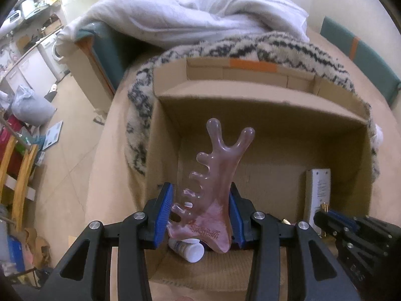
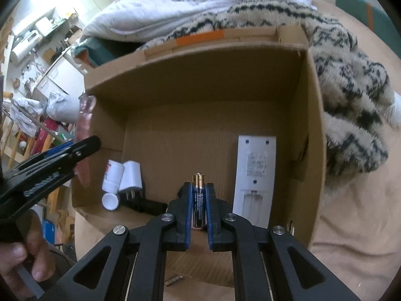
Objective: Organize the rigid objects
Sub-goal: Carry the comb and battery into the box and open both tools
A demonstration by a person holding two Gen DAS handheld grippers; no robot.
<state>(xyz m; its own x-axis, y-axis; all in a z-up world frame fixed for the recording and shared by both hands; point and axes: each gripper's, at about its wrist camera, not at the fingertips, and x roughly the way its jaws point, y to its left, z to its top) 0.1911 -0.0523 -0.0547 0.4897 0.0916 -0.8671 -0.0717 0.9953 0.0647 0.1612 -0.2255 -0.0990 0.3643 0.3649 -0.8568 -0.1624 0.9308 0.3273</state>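
Left tongs [image 1: 200,215] gripping pink comb [image 1: 215,175], right tongs [image 2: 199,209] clamping battery [image 2: 198,200]; charger [image 2: 130,175] right view only.

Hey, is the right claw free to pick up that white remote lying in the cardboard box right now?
Probably not yet. The right claw is shut on a battery, so its jaws are taken. The remote lies uncovered on the floor of the cardboard box, just right of the claw, so nothing else blocks the way.

White duvet [image 1: 190,7], patterned blanket [image 2: 351,95] (fleecy)
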